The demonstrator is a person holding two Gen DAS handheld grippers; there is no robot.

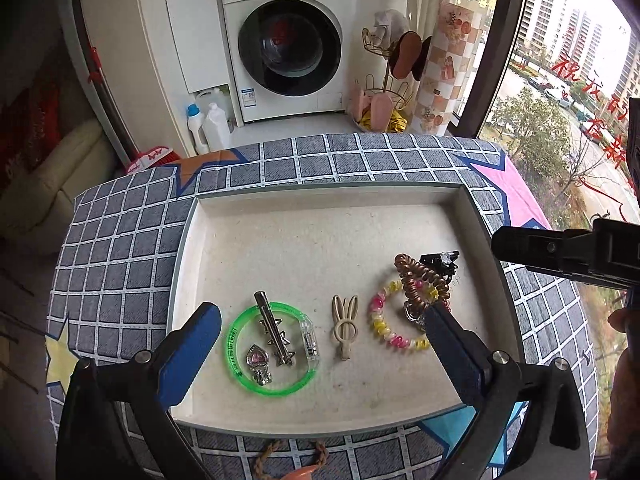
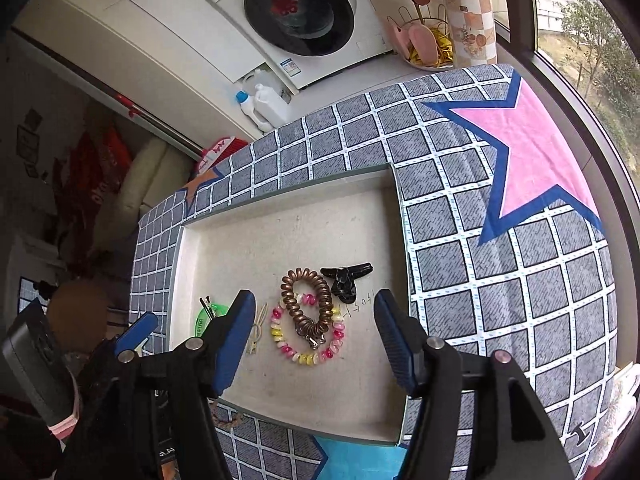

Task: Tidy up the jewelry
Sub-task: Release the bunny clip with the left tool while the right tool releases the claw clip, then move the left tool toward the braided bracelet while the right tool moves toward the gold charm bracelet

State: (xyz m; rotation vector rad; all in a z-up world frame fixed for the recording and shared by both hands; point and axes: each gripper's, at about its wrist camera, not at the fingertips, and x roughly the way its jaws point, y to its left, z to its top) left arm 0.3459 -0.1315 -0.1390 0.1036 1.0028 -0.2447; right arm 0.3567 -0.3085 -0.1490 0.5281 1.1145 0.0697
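A shallow white tray (image 1: 320, 196) (image 2: 288, 196) lies on a checked cloth. In it lie a green bangle (image 1: 269, 347) (image 2: 208, 317), a silver star clip (image 1: 275, 330) and a pink heart charm (image 1: 258, 362) inside the bangle, a beige rabbit-ear clip (image 1: 345, 328) (image 2: 256, 334), a pink-yellow spiral band (image 1: 394, 320) (image 2: 306, 334), a brown spiral band (image 1: 418, 280) (image 2: 308, 294) and a black claw clip (image 1: 438, 261) (image 2: 347, 278). My left gripper (image 1: 320, 320) is open above the bangle and beige clip. My right gripper (image 2: 314, 312) is open above the spiral bands.
The checked cloth (image 1: 120, 240) (image 2: 500, 280) with star patches covers the table. A braided brown cord (image 1: 288, 456) lies on the cloth in front of the tray. A washing machine (image 1: 288, 36), detergent bottles (image 1: 208, 126) and a slipper rack (image 1: 384, 92) stand behind. A window is at the right.
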